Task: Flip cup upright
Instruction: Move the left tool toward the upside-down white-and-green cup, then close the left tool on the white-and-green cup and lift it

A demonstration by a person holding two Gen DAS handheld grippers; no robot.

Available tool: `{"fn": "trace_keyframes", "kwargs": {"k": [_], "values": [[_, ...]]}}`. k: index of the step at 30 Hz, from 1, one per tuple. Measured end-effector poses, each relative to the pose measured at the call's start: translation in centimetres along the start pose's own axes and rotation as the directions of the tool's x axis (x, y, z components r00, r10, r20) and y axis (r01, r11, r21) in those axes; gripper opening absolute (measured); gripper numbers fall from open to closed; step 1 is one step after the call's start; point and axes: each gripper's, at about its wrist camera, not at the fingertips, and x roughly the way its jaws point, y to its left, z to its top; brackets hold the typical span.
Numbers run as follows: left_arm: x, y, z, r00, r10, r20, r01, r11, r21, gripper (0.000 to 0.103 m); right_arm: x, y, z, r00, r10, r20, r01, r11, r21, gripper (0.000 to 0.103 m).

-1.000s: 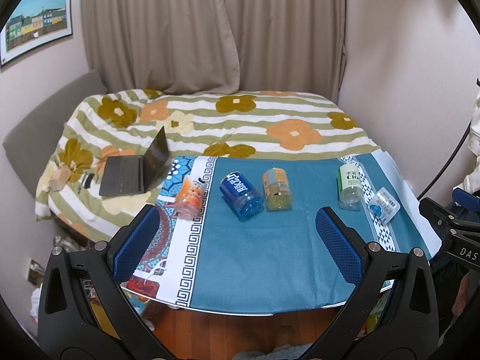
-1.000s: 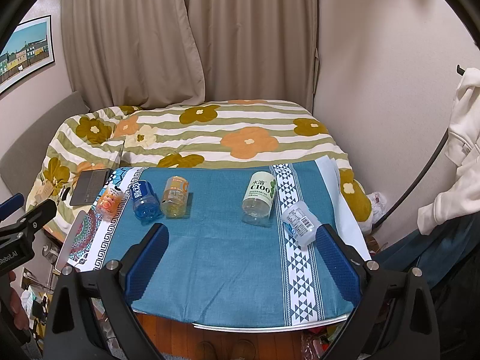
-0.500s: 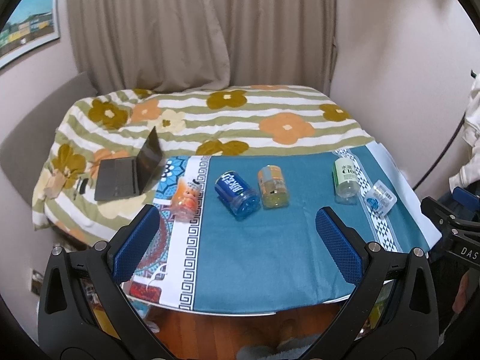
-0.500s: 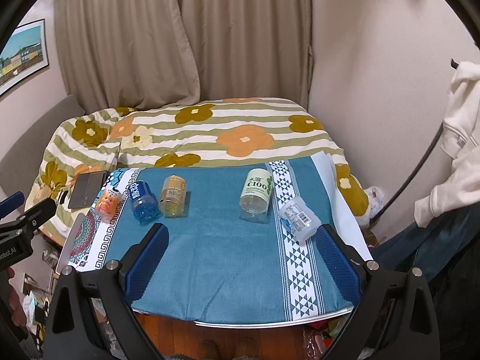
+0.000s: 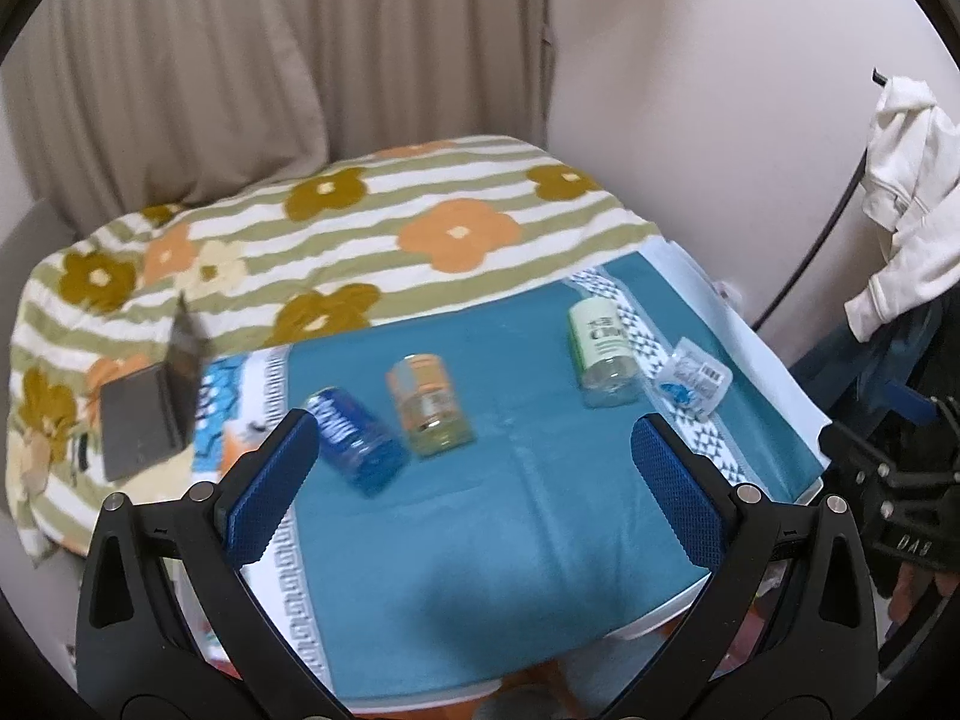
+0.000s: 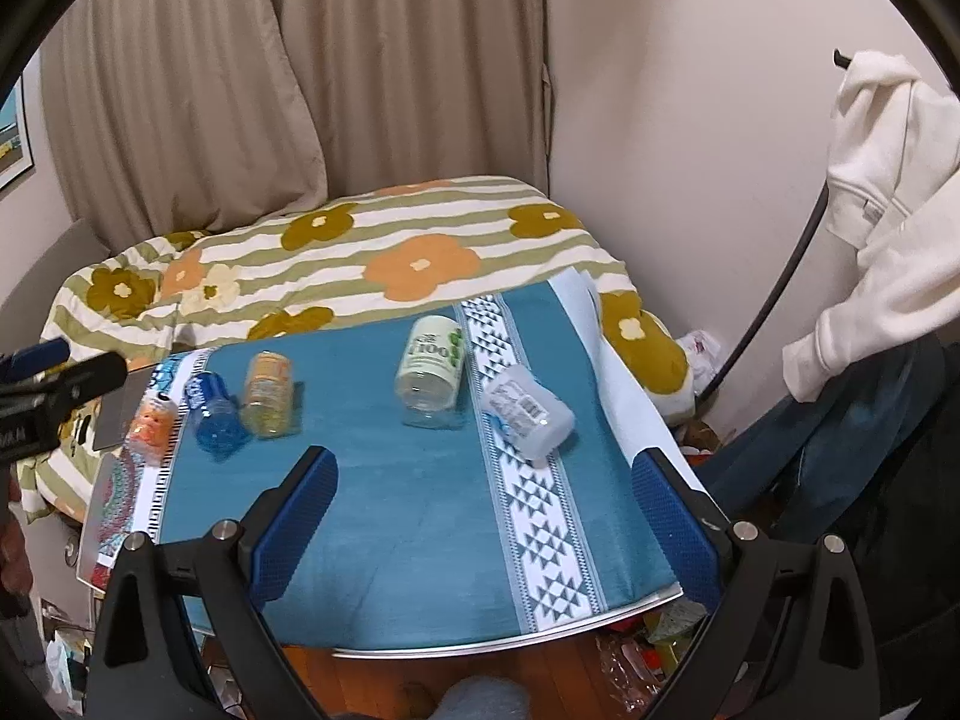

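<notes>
Several cups lie on their sides on the teal tablecloth (image 6: 420,510). From left: an orange print cup (image 6: 152,427), a blue cup (image 6: 213,407) (image 5: 354,441), a yellow-orange cup (image 6: 268,395) (image 5: 427,405), a green-label cup (image 6: 431,371) (image 5: 602,351) and a clear white-label cup (image 6: 528,417) (image 5: 690,378). My left gripper (image 5: 474,492) is open and empty, above the table's front. My right gripper (image 6: 480,516) is open and empty, near the front right.
A bed with a flowered striped blanket (image 6: 384,252) lies behind the table. A half-open laptop (image 5: 150,408) rests on it at the left. A white hoodie (image 6: 888,210) hangs at the right. Curtains (image 6: 300,90) and a wall are behind.
Both views have swung right and tilted; the table now looks slanted. The left gripper's view is blurred from motion. Cups have not moved; both grippers stay open.
</notes>
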Motion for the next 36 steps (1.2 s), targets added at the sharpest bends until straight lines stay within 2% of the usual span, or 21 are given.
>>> {"fn": "trace_keyframes", "kwargs": {"k": [6, 15, 21, 25, 28, 33, 36], "values": [[5.5, -3.0, 2.6, 0.996, -0.038, -0.08, 0.038, 0.999, 0.007, 0.103, 3.4, -2.6, 1.1, 0.999, 0.018, -0.033, -0.018, 1.0, 0.01, 0.098], [16.0, -7.7, 6.2, 0.97, -0.075, -0.229, 0.078, 0.997, 0.006, 0.103, 9.9, -5.5, 3.4, 0.995, 0.054, -0.085, -0.06, 0.996, -0.072, 0.098], [22.6, -10.4, 6.6, 0.932, -0.094, -0.349, 0.097, 0.995, -0.009, 0.103, 13.5, -6.5, 4.9, 0.992, 0.073, -0.103, -0.086, 0.988, -0.126, 0.098], [25.4, -11.3, 6.1, 0.908, -0.099, -0.406, 0.099, 0.995, -0.021, 0.103, 15.7, -7.3, 5.6, 0.988, 0.087, -0.126, -0.104, 0.985, -0.137, 0.098], [26.8, -11.5, 5.8, 0.897, -0.1, -0.431, 0.096, 0.995, -0.032, 0.103, 16.9, -7.9, 5.7, 0.984, 0.103, -0.148, -0.123, 0.983, -0.135, 0.098], [29.1, -11.6, 4.8, 0.863, -0.12, -0.49, 0.102, 0.993, -0.063, 0.093, 18.2, -8.4, 5.7, 0.976, 0.123, -0.181, -0.148, 0.98, -0.134, 0.098], [29.9, -11.8, 4.3, 0.849, -0.124, -0.513, 0.104, 0.992, -0.066, 0.079, 18.9, -8.3, 5.9, 0.974, 0.125, -0.19, -0.151, 0.979, -0.133, 0.098]]}}
